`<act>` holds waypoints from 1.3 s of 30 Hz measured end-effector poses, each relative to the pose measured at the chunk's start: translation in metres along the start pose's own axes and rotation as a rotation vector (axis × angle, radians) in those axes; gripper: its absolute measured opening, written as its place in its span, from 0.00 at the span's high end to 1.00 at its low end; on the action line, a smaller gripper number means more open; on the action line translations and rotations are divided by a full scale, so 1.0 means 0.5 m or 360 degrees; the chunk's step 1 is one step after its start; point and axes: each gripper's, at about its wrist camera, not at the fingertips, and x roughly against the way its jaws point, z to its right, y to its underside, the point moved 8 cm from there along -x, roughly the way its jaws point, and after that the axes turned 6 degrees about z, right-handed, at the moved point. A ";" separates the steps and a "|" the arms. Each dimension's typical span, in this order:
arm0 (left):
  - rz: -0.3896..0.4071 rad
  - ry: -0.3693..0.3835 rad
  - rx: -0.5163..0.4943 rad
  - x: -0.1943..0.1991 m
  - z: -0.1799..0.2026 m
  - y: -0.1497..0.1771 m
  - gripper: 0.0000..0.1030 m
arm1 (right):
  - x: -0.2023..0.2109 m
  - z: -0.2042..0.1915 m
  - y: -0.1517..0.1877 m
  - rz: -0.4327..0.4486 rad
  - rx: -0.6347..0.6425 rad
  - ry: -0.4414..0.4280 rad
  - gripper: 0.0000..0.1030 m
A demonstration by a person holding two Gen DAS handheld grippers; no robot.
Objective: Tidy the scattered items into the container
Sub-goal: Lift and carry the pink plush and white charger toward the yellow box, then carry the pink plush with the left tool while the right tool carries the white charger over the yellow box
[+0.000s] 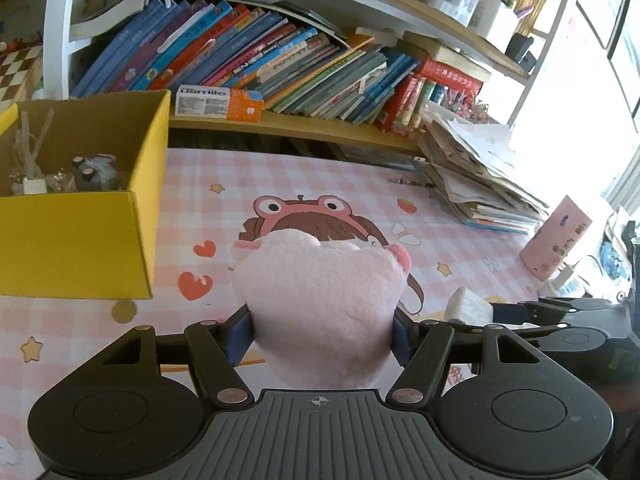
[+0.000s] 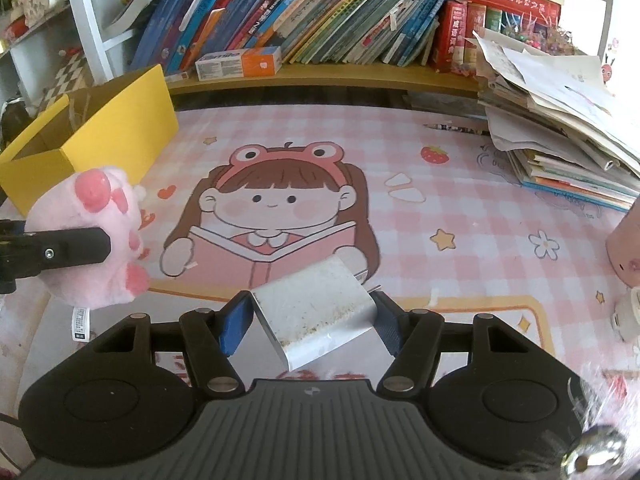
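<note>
A: Tilting downward, the left gripper (image 1: pixel 322 330) has its fingers clamped on a pink plush toy (image 1: pixel 320 300); the right gripper's (image 2: pixel 314 320) hold a white charger block (image 2: pixel 316 312).

B: Surroundings?

A: A pink checked surface (image 2: pixel 460 184), yellow box (image 1: pixel 80 232) far left, bookshelf (image 1: pixel 280 64) behind.

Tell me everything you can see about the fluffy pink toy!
The pink plush toy looks soft and fuzzy, pale pink with darker pink paw pads and a white label dangling beneath it. The left gripper squeezes it between its blue pads and holds it up above the pink checked mat, with the yellow box close by on one side. No face shows from here.
</note>
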 end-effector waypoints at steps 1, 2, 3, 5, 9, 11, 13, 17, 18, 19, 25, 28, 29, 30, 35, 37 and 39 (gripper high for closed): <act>0.0001 0.0009 0.0000 0.008 -0.008 0.001 0.35 | 0.003 -0.012 0.002 0.0000 -0.0005 0.0010 0.40; 0.0002 0.0017 0.0000 0.016 -0.017 0.002 0.35 | 0.005 -0.024 0.003 0.0001 -0.0008 0.0016 0.40; 0.0003 0.0024 -0.0002 0.023 -0.025 0.002 0.35 | 0.008 -0.038 0.005 0.0002 -0.0007 0.0020 0.40; 0.0005 0.0038 -0.0009 0.043 -0.047 0.004 0.35 | 0.013 -0.068 0.008 0.0005 -0.0006 0.0021 0.40; 0.0004 0.0059 -0.0020 0.078 -0.085 0.008 0.35 | 0.022 -0.128 0.014 0.0009 -0.0011 0.0026 0.40; 0.0002 0.0071 -0.0020 0.096 -0.108 0.010 0.35 | 0.027 -0.156 0.016 0.0011 -0.0012 0.0030 0.40; 0.0005 0.0067 -0.0021 0.109 -0.128 0.011 0.35 | 0.030 -0.183 0.017 0.0014 -0.0012 0.0034 0.40; 0.0020 0.0073 -0.0010 0.138 -0.170 0.013 0.35 | 0.036 -0.236 0.021 0.0029 -0.0009 0.0042 0.40; 0.0025 0.0077 -0.0014 0.145 -0.179 0.013 0.35 | 0.038 -0.248 0.021 0.0033 -0.0010 0.0044 0.40; 0.0030 0.0081 -0.0018 0.152 -0.188 0.014 0.35 | 0.039 -0.260 0.022 0.0036 -0.0011 0.0045 0.40; 0.0060 0.0078 -0.0023 0.192 -0.242 0.019 0.35 | 0.045 -0.331 0.024 0.0060 -0.0007 0.0035 0.40; 0.0088 0.0062 -0.0009 0.211 -0.269 0.016 0.35 | 0.045 -0.367 0.019 0.0072 0.0011 0.0018 0.40; 0.0099 0.0054 -0.0002 0.218 -0.279 0.015 0.35 | 0.044 -0.378 0.018 0.0076 0.0020 0.0012 0.40; 0.0109 0.0047 0.0007 0.225 -0.289 0.014 0.35 | 0.044 -0.390 0.015 0.0079 0.0033 0.0007 0.40; 0.0160 -0.0001 0.0070 0.256 -0.333 0.013 0.35 | 0.047 -0.439 0.001 0.0099 0.0106 -0.0028 0.40; 0.0179 -0.0017 0.0097 0.267 -0.351 0.012 0.35 | 0.048 -0.458 -0.006 0.0106 0.0141 -0.0048 0.40; 0.0200 -0.0038 0.0123 0.278 -0.366 0.011 0.35 | 0.047 -0.475 -0.012 0.0111 0.0175 -0.0068 0.40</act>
